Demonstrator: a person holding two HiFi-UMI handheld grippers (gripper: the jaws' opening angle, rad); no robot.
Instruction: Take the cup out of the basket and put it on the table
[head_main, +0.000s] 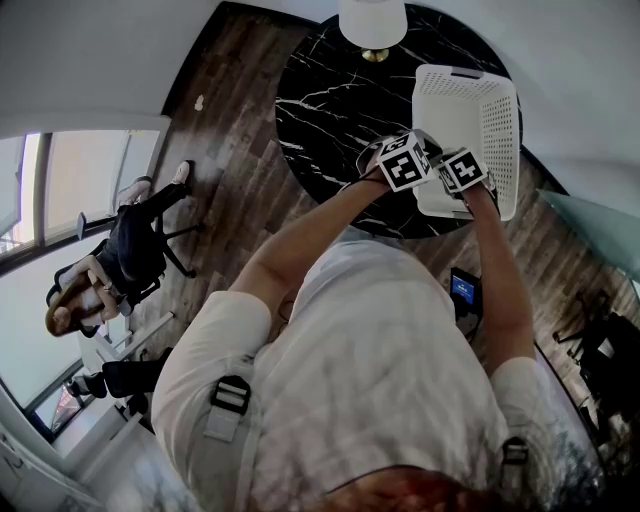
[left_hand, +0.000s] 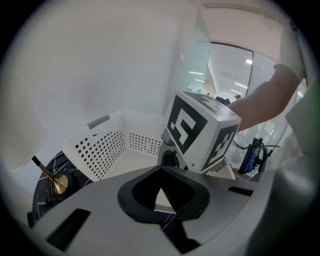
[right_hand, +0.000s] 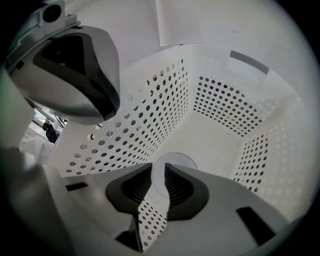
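Observation:
A white perforated basket (head_main: 480, 110) stands on the right side of the round black marble table (head_main: 320, 100). My right gripper (right_hand: 159, 187) reaches inside the basket (right_hand: 225, 105), its jaws shut on a strip of the dotted side wall. Just past the jaws a pale round shape (right_hand: 173, 161) lies on the basket floor; I cannot tell whether it is the cup. My left gripper (left_hand: 161, 197) is shut with nothing in it, hovering outside the basket (left_hand: 105, 147) beside the right gripper's marker cube (left_hand: 200, 132). In the head view both grippers (head_main: 425, 142) (head_main: 447, 158) sit at the basket's near left corner.
A lamp (head_main: 373, 25) with a brass base (left_hand: 59, 184) stands at the table's far edge. A person sits in a chair (head_main: 110, 265) on the wooden floor at left. A small device with a blue screen (head_main: 463, 290) is below the table's near edge.

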